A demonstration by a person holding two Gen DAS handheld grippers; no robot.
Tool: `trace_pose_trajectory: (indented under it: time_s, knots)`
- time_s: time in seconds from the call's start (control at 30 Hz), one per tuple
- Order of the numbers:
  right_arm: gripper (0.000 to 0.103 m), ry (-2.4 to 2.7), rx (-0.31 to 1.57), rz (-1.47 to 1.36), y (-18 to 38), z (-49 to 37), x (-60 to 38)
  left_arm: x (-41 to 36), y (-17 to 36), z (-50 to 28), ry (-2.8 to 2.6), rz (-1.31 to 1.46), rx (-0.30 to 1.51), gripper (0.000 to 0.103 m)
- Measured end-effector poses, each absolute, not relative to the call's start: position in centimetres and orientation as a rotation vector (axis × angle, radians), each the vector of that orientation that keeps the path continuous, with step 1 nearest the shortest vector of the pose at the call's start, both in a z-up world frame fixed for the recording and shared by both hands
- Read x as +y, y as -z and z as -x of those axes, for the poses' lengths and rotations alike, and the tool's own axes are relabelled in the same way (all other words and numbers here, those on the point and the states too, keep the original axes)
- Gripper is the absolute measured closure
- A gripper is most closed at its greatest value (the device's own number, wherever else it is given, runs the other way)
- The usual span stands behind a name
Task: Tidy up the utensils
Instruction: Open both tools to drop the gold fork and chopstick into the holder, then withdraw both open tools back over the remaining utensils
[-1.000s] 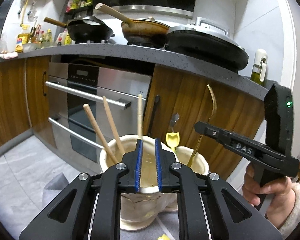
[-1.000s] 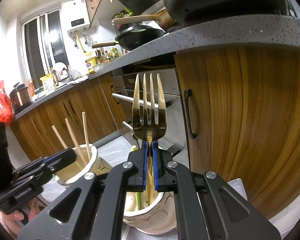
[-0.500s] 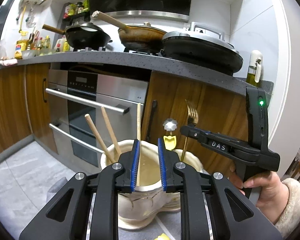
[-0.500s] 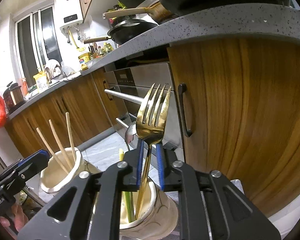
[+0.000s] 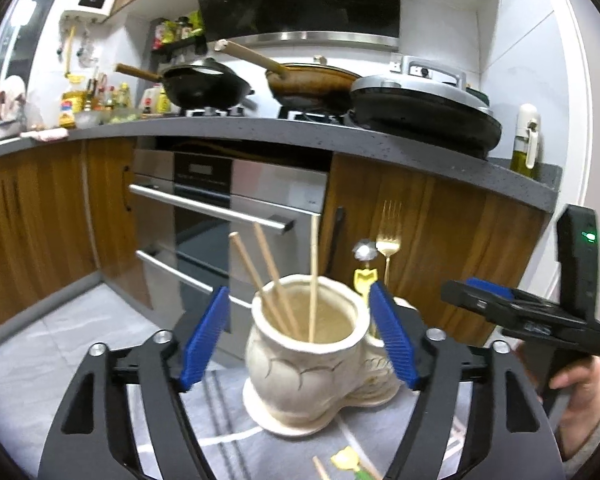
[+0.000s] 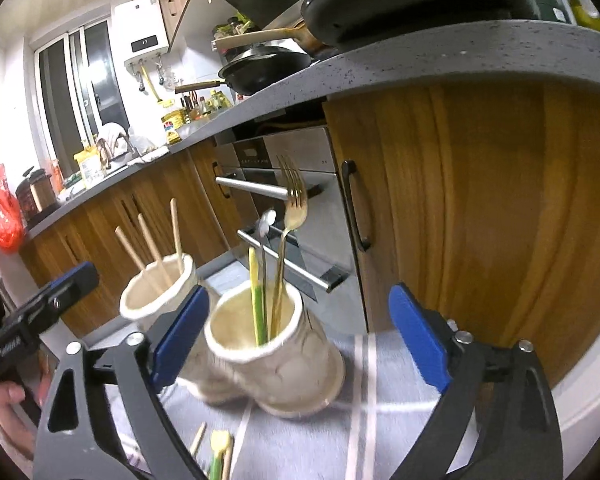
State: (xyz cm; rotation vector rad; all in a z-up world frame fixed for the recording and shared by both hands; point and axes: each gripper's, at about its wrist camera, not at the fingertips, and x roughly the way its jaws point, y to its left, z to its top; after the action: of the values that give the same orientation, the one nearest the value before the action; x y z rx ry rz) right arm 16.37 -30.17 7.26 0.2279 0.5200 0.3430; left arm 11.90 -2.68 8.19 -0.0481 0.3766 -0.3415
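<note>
Utensils sorted between two cream ceramic holders on a grey striped cloth (image 6: 380, 432), in front of wooden cabinets and a steel oven. Left holder (image 5: 304, 364) carrying three wooden chopsticks (image 5: 314, 276), leaning against the rim. Right holder (image 6: 276, 356), touching the first, carrying a gold fork (image 6: 294, 216) tines up, a silver-handled piece (image 6: 266, 222) and a yellow-green handled piece (image 6: 256, 296). Left gripper (image 5: 300, 340) spread, jaws opening, nothing pinched; holder framed between the blue pads without contact. Right gripper (image 6: 300, 344) likewise spread and opening, nothing pinched; fork standing free in the holder. Loose items near the bottom of the cloth: a yellow-headed piece (image 5: 346, 460) and a wooden stick end (image 5: 320, 468), seen only in part, apparently still to be sorted. Handling, judged: holders heavy, rigid, breakable, best left in place. Fork stiff, light, smooth metal, likely slippery; grip across the flat handle near mid-length. Chopsticks light, stiff, prone to rolling; grip near the middle, across the shaft. Yellow-headed piece probably light; take at the handle, not the head.
</note>
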Motion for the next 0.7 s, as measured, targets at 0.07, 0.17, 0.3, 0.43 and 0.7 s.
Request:
trace_pose_trajectory:
  time_s: [0.07,0.17,0.3,0.43,0.7]
  knots:
    - [0.006,-0.347,0.521,-0.212,-7.3,-15.3,-30.3,-2.4,-8.2,-11.3,0.309,0.036,0.382,0.019]
    - [0.006,-0.343,0.517,-0.186,-7.4,-13.7,-30.4,-1.9,-8.3,-10.0,0.276,0.027,0.383,0.013]
    - [0.006,-0.319,0.499,-0.144,-7.8,-11.7,-30.5,-1.3,-8.2,-8.4,0.223,0.011,0.4,0.01]
    - [0.006,-0.311,0.496,-0.105,-7.9,-10.1,-30.5,-0.4,-7.7,-7.0,0.201,0.018,0.457,0.008]
    - [0.006,-0.315,0.523,-0.061,-7.3,-8.0,-30.4,0.3,-6.4,-4.4,0.177,-0.011,0.537,0.007]
